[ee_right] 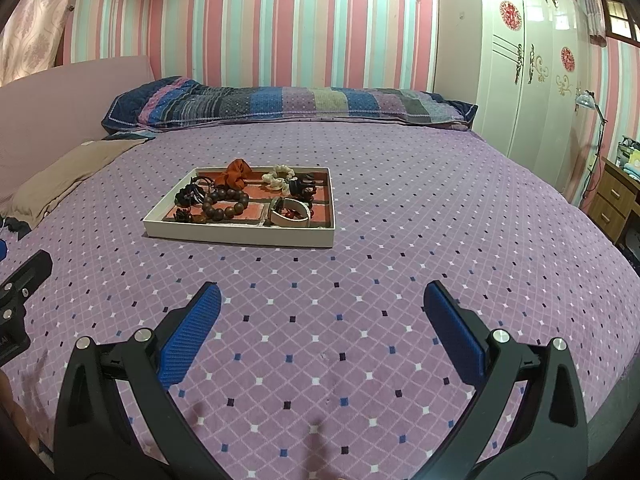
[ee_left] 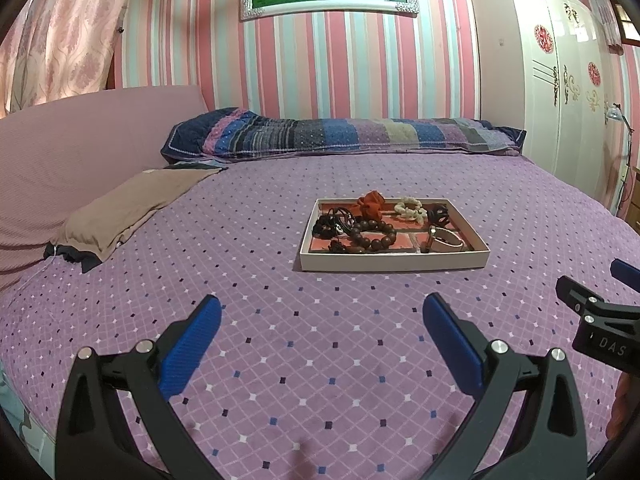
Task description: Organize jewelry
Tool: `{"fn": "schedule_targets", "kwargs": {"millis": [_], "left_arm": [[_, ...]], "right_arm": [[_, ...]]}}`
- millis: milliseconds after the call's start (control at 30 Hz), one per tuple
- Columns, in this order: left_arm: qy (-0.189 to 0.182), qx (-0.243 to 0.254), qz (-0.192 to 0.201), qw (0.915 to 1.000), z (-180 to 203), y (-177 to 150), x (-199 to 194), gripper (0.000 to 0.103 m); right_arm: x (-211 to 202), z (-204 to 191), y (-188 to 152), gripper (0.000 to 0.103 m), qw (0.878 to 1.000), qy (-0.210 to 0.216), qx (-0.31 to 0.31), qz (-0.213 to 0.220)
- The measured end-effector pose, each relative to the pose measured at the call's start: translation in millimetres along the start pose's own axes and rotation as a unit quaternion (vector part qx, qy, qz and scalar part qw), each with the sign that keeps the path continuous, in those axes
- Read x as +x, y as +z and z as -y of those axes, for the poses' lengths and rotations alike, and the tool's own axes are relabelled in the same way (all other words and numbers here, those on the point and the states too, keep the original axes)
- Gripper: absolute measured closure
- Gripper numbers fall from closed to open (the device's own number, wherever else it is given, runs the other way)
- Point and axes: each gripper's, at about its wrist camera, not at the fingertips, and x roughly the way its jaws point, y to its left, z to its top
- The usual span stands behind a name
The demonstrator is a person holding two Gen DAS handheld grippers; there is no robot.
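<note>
Jewelry tray (ee_left: 394, 260) sits mid-bed (ee_left: 280, 360), pieces piled and overlapping. Left tongs (ee_left: 322, 340) and right tongs (ee_right: 322, 328) wide open, empty, well short. Risk: tangled cords drag neighbours out; soft bedding tips tray.

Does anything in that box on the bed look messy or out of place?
Somewhat. In the tray, the orange scrunchie sticks up above the far rim, and the wooden bead bracelet lies across a divider line instead of inside one compartment. Nothing looks spilled or broken.

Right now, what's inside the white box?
The white box holds a brown bead bracelet, orange scrunchie, cream scrunchie, white band and black pieces. Its lining beneath them is hidden.
</note>
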Motion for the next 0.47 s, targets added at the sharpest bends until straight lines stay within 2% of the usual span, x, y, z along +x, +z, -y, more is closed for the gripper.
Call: {"fn": "schedule_targets", "kwargs": {"millis": [200, 467], "left_arm": [[0.004, 0.004, 0.004, 1.0000, 2.1, 0.2, 0.3, 0.005], [-0.002, 0.000, -0.010, 0.9999, 0.9, -0.4, 3.2, 0.004]], "right_arm": [[1.8, -0.8, 0.8, 0.004, 1.000, 0.000, -0.001, -0.001], [2.9, -1.2, 0.3, 0.004, 1.000, 0.001, 0.002, -0.004]]}}
